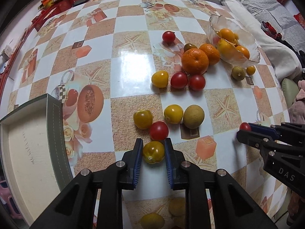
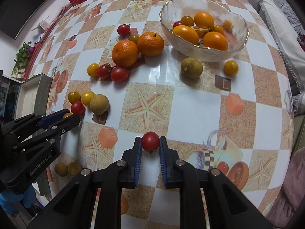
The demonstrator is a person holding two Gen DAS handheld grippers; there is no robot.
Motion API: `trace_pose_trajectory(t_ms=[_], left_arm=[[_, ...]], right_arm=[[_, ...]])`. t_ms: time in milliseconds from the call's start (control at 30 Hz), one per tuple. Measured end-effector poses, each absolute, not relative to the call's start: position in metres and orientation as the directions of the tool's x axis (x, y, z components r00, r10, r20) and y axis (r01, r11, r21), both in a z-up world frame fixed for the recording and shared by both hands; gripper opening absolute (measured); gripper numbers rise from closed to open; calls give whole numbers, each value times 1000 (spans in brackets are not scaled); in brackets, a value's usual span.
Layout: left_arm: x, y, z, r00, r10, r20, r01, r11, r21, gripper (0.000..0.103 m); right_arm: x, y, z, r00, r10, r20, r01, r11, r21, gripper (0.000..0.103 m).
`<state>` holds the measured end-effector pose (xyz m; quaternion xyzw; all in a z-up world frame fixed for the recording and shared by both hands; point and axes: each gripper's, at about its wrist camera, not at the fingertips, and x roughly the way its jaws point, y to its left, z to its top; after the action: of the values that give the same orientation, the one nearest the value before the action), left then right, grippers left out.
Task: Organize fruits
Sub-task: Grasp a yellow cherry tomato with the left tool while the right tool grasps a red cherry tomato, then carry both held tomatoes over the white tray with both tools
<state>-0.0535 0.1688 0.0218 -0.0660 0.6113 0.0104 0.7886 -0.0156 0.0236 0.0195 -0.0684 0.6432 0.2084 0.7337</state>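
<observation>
My left gripper (image 1: 153,145) is shut on a yellow-green tomato (image 1: 153,152), low over the table; it also shows in the right wrist view (image 2: 71,115). My right gripper (image 2: 150,140) is shut on a red cherry tomato (image 2: 150,140), seen too in the left wrist view (image 1: 245,126). A glass bowl (image 2: 239,22) at the back right holds several yellow and orange fruits. Two oranges (image 2: 124,53) lie left of it. Loose red and yellow tomatoes (image 1: 158,130) and tan round fruits (image 1: 193,116) are scattered on the table.
An open box with a grey rim (image 1: 54,122) and pale inside stands at the table's left edge. Red packages (image 1: 63,3) crowd the far edge. A sofa with striped bedding (image 1: 266,5) runs along the right. Two small fruits (image 2: 61,169) lie near the front edge.
</observation>
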Motion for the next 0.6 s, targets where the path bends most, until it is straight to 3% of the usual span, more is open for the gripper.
trace_pose_trajectory(t_ms=[267, 600], left_arm=[[-56, 172, 18, 242, -43, -969, -85, 994, -66, 24], [-65, 170, 34, 280, -97, -955, -74, 990, -122, 24]], right_arm=[[-18, 21, 20, 74, 227, -971, -383, 905, 182, 19], [-27, 17, 36, 71, 246, -967, -387, 900, 200, 19]])
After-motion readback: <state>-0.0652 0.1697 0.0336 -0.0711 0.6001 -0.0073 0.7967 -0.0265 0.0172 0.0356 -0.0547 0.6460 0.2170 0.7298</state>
